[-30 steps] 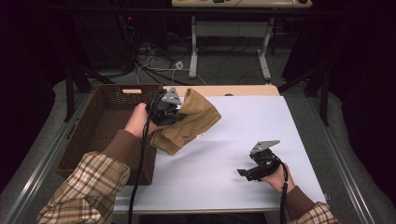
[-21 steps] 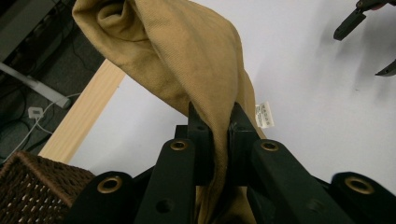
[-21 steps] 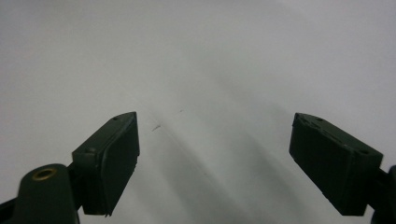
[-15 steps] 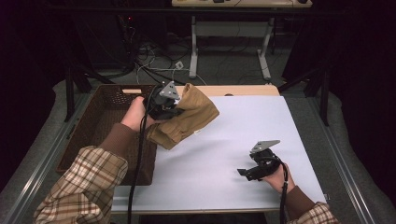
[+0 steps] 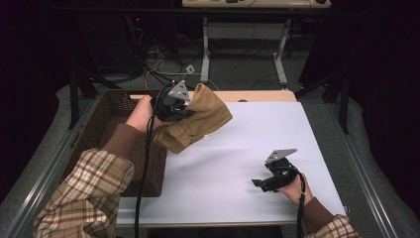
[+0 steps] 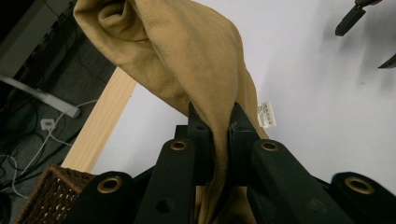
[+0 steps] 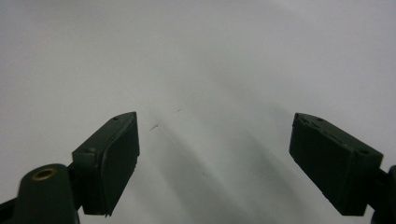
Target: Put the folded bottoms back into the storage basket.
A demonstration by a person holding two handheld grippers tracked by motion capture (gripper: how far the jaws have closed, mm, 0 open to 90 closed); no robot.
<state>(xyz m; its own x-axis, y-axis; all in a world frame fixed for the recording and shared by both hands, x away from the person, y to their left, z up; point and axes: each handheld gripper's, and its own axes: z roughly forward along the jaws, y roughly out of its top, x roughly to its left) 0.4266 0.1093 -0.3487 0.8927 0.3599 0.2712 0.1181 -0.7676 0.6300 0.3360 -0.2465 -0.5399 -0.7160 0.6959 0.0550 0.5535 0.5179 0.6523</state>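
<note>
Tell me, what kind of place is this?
Probably a lab or workshop set up for recording. A person works camera-fitted grippers at a white table, a tan cloth beside a basket, with loose cables on the floor.

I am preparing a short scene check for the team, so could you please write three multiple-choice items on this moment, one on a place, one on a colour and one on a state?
1. Where does the wicker basket stand?
A. at the left of the white table top
B. at its right edge
C. in its middle

2. What colour is the cloth in the left gripper?
A. blue
B. tan
C. red

3. How do the jaws of the right gripper stand?
A. clamped on the cloth
C. closed on a label
B. apart, nothing between them

Answers:
1 A, the high view shows the basket left of the table top.
2 B, the fabric between the pinching jaws is tan.
3 B, the right gripper view shows bare white surface between the jaws.
</note>
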